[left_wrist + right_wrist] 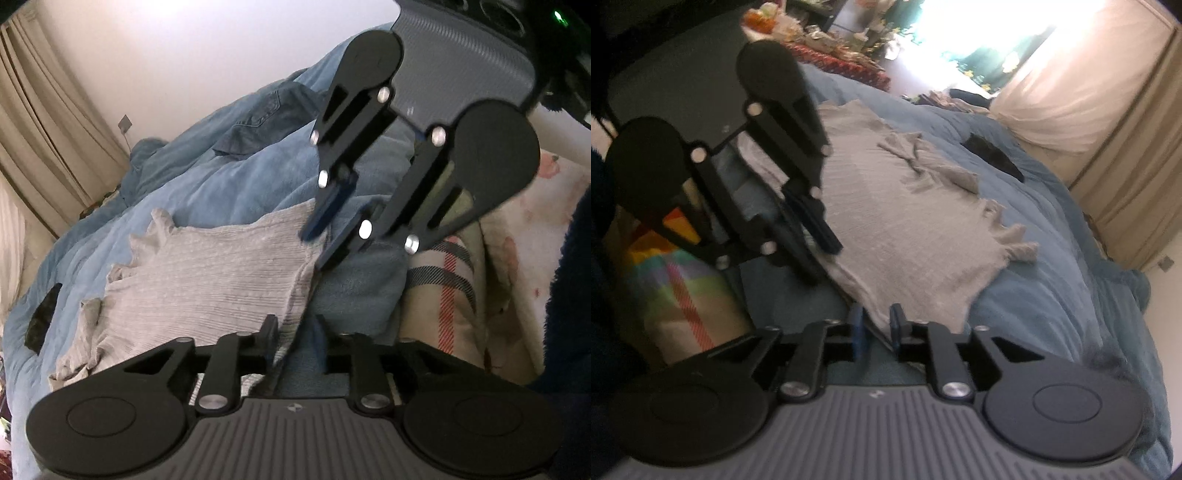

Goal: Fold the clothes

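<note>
A grey ribbed top with frilled cuffs point(207, 273) lies spread on a blue bedcover point(229, 184); it also shows in the right wrist view point(908, 229). My left gripper point(295, 328) is open, its jaws astride the top's near hem edge. My right gripper point(317, 240) hangs over the hem's other corner, fingers apart with the cloth edge between them. In the right wrist view my right gripper point(877, 325) is open around the hem, and my left gripper point(816, 251) stands to the left on the same edge.
A pair of jeans point(258, 118) lies on the bed behind the top. A dark object point(993, 155) rests on the cover beyond the sleeves. A plaid pillow point(443, 280) and floral bedding point(524, 229) are beside the bed edge. Beige curtains point(44, 129) hang at the wall.
</note>
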